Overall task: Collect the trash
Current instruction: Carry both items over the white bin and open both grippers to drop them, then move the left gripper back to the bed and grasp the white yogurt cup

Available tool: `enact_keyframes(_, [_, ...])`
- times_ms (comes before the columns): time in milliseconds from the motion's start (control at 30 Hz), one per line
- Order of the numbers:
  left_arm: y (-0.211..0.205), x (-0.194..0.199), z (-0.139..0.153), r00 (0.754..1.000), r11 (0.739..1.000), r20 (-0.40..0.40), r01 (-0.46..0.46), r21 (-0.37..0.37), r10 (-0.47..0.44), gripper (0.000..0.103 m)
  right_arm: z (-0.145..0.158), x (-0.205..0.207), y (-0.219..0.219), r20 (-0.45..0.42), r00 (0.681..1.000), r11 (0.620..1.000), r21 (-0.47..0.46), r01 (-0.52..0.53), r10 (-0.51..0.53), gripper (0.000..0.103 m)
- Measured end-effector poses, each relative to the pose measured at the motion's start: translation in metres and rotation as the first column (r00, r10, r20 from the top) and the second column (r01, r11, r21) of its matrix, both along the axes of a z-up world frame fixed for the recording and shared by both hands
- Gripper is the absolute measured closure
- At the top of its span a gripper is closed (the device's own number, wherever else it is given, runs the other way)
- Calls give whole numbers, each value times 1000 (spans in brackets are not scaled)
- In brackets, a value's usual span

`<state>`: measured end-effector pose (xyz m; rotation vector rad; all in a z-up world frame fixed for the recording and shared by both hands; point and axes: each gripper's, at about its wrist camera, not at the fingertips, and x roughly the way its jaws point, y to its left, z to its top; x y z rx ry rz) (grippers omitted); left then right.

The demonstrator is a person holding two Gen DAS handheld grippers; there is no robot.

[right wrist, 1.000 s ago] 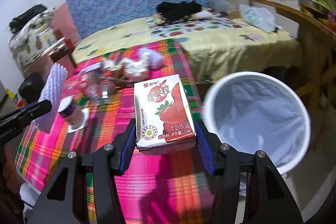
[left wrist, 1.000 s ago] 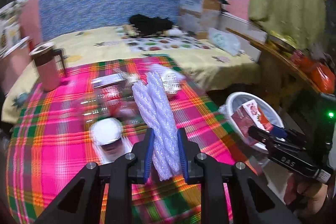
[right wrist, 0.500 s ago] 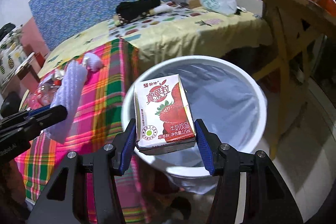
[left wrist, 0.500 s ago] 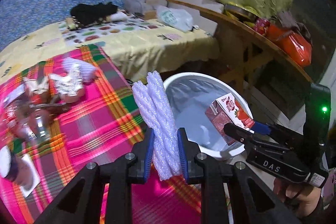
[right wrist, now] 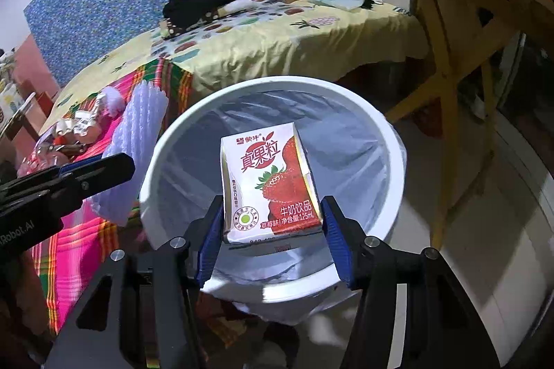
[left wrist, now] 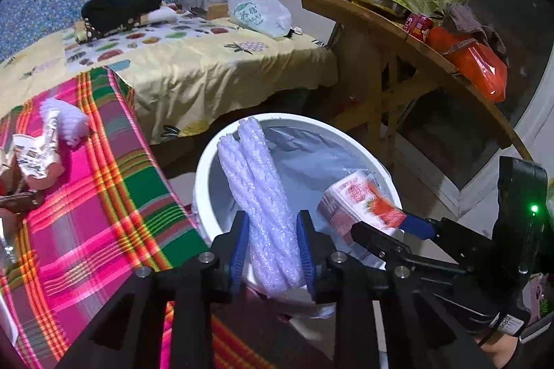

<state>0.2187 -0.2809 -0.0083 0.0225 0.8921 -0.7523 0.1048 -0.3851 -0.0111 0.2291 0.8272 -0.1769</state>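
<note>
Now, over the round white plastic bin [right wrist: 277, 83] with its grey liner, just beside the pink-and-green checked tablecloth [left wrist: 86, 213]. In the left gripper [left wrist: 273, 248], with jaws just now easing apart: pinching, only lightly, the low end of the pale lilac foam net sleeve [left wrist: 256, 182], upright above the bin's near rim. In the right gripper [right wrist: 273, 230], with jaws likewise just now easing apart: spread enough to show a sliver of gap beside the small red-and-white strawberry milk carton [right wrist: 266, 182], loose between the pads over the bin's mouth. Handling, at a guess: sleeve almost weightless, soft, springy, apt to cling to ribbed pads, so best taken at one end; carton light, stiff-cornered, smooth-sided, best taken across its narrow flat sides.
</note>
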Motion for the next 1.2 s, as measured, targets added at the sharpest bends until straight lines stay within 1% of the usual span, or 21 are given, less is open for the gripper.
enact_keyframes(33, [-1, 1, -1, 1000, 1000, -4, -1, -2, 1, 71, 0, -1, -2, 3, 1000, 1000, 1, 3, -3, 37])
enact_keyframes(67, [-1, 1, -2, 1000, 1000, -6, -3, -1, 3, 68, 0, -2, -2, 4, 1000, 1000, 2, 6, -6, 36])
enact_keyframes(267, [5, 1, -3, 1000, 1000, -5, -23, -6, 23, 59, 4, -7, -3, 18, 1000, 1000, 2, 11, -11, 36])
enact_keyframes(400, [16, -5, 3, 999, 999, 2, -42, -12, 42, 59, 12, -12, 1, 49, 999, 1000, 6, 0, 0, 35])
enact_keyframes(433, [20, -7, 4, 999, 999, 3, -48, -12, 48, 59, 15, -15, 3, 62, 998, 1000, 10, -7, 7, 34])
enact_keyframes(500, [30, -14, 9, 998, 998, 11, -60, -20, 60, 59, 19, -16, 8, 90, 996, 1000, 13, -29, 28, 30])
enact_keyframes(600, [48, -25, 15, 995, 996, 32, -92, -19, 93, 59, 26, -19, 22, 128, 989, 997, 0, -75, 75, 30])
enact_keyframes(633, [55, -29, 17, 994, 994, 38, -105, -18, 106, 59, 28, -20, 26, 134, 987, 995, 10, -94, 92, 30])
enact_keyframes(733, [78, -39, 22, 989, 990, 44, -139, -24, 140, 59, 31, -21, 40, 135, 982, 991, 16, -135, 132, 30])
enact_keyframes(833, [105, -49, 24, 978, 979, 52, -201, -19, 202, 59, 31, -19, 57, 125, 977, 984, 30, -176, 171, 30])
enact_keyframes(900, [122, -55, 24, 967, 969, 52, -248, -10, 248, 59, 29, -19, 69, 115, 975, 981, 19, -192, 189, 30])
enact_keyframes(1033, [155, -68, 20, 950, 951, 53, -308, 0, 308, 59, 28, -18, 90, 99, 964, 969, 1, -249, 248, 30])
enact_keyframes(1100, [171, -76, 18, 939, 941, 66, -338, 12, 337, 59, 28, -18, 100, 95, 957, 961, -7, -276, 275, 32])
enact_keyframes(1133, [177, -78, 17, 935, 936, 67, -351, 16, 350, 59, 29, -18, 105, 94, 953, 958, -12, -287, 287, 34])
enact_keyframes(1200, [190, -83, 15, 926, 927, 61, -374, 13, 373, 59, 29, -20, 113, 94, 947, 952, -15, -306, 306, 36])
